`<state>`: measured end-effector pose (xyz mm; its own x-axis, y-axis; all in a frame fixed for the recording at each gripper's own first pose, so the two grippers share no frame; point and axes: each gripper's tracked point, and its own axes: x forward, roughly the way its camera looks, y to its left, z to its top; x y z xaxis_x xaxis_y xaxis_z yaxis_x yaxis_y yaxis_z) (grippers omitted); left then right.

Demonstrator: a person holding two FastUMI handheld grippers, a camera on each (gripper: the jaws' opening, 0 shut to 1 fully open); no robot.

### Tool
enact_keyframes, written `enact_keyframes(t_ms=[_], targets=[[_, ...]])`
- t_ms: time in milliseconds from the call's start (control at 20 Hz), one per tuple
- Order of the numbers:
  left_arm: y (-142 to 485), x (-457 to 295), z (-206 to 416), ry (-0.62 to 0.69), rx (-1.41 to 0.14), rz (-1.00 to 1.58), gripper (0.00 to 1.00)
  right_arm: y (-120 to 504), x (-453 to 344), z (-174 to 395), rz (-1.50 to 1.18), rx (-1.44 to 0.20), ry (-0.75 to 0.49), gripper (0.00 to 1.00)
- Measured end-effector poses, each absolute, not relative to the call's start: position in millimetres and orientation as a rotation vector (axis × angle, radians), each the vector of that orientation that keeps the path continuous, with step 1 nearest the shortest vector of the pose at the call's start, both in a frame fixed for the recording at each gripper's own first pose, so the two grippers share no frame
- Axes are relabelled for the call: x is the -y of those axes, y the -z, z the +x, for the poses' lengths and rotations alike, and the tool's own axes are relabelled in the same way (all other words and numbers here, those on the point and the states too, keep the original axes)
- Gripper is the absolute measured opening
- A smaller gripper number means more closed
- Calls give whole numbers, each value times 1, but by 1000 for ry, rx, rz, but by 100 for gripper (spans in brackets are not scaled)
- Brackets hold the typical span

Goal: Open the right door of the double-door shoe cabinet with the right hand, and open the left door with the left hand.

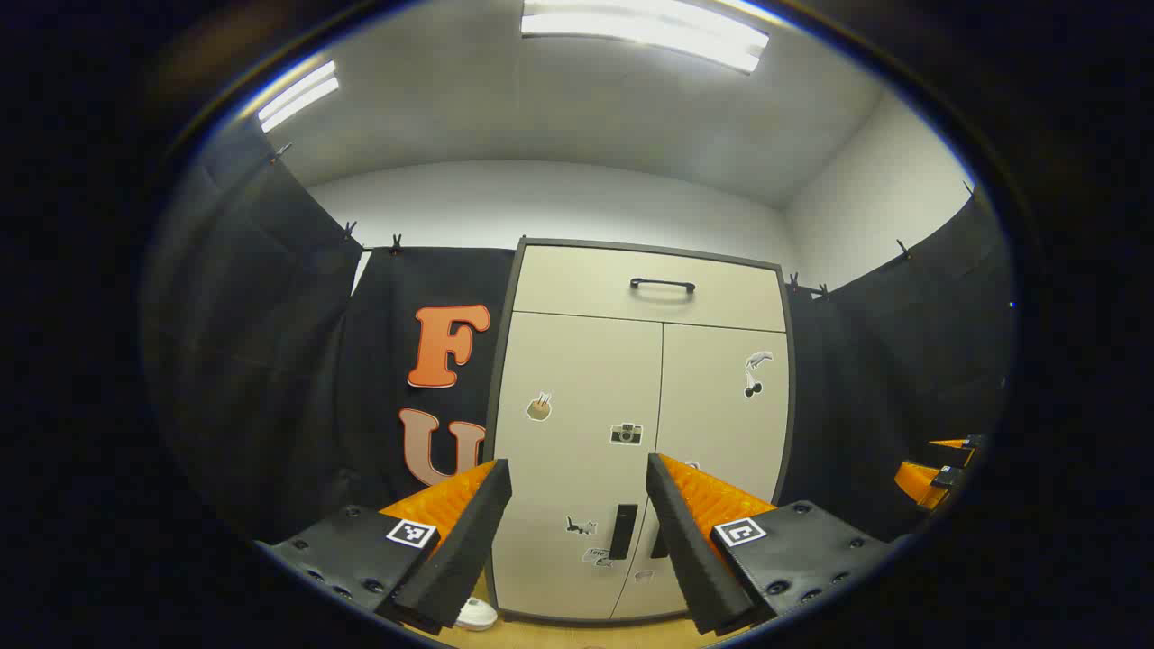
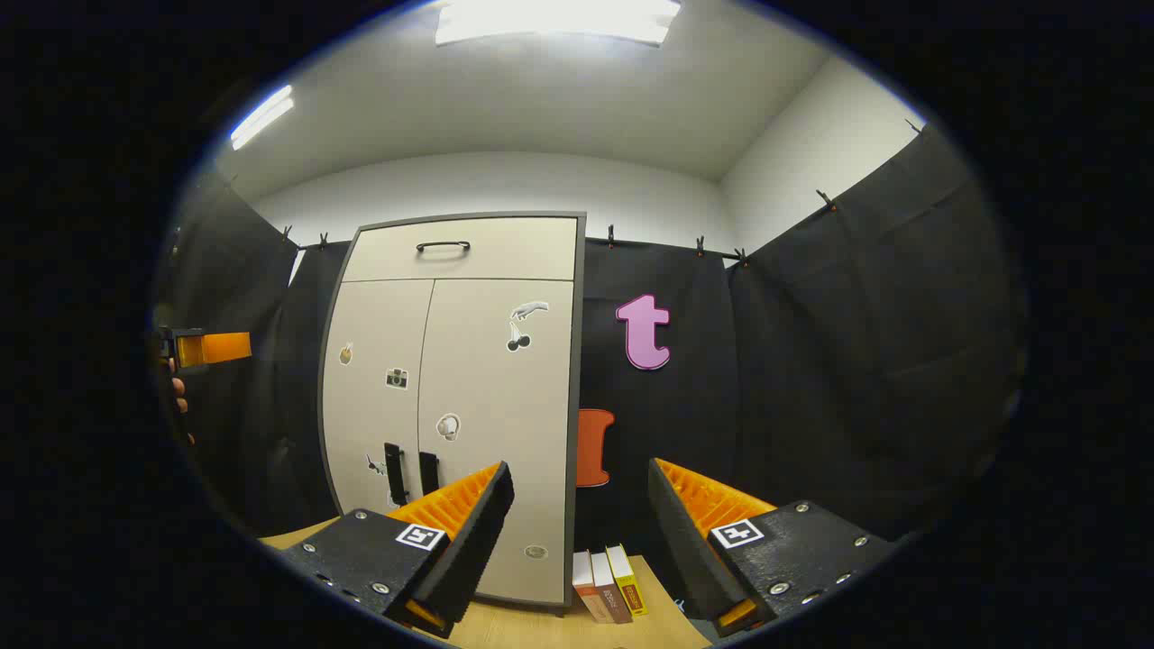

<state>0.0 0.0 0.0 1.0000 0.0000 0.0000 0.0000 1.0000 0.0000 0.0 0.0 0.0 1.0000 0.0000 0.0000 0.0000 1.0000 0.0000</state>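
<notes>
So far nothing is done: both doors of the cabinet (image 1: 645,424) are closed. The right door (image 2: 500,424) and left door (image 1: 577,451) sit flush, their dark handles (image 1: 622,530) side by side low at the centre seam. The left gripper (image 1: 577,532) and right gripper (image 2: 577,532) hang well apart from the cabinet, fingers spread wide and empty. Both pulls are left to do.

light: bright, even, from ceiling tubes (image 1: 645,31), a second strip (image 1: 297,95) at far left, and a panel (image 2: 554,18) blown to white glare | shadows: soft, faint; black cloth reads dim | focus: sharp on cabinet (image 1: 631,397); no motion blur | distortion: strong fisheye, straight edges bow toward the rim; edges darken
</notes>
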Motion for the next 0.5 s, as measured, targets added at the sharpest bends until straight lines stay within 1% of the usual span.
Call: enact_keyframes(t_ms=[50,150,200,400,500], targets=[[1,5,-5,-2,-1,-11,96,4,4,-1,-4,-2,-2,92],[2,19,-16,4,-4,-43,95,12,7,-4,-24,-7,-14,92],[2,23,-21,0,-4,-49,96,16,7,-4,-31,-11,-24,91],[-2,18,-29,-35,-4,-26,96,20,8,-3,10,-20,-39,92],[-7,9,-25,-47,11,-25,96,23,7,2,27,-29,-27,92]])
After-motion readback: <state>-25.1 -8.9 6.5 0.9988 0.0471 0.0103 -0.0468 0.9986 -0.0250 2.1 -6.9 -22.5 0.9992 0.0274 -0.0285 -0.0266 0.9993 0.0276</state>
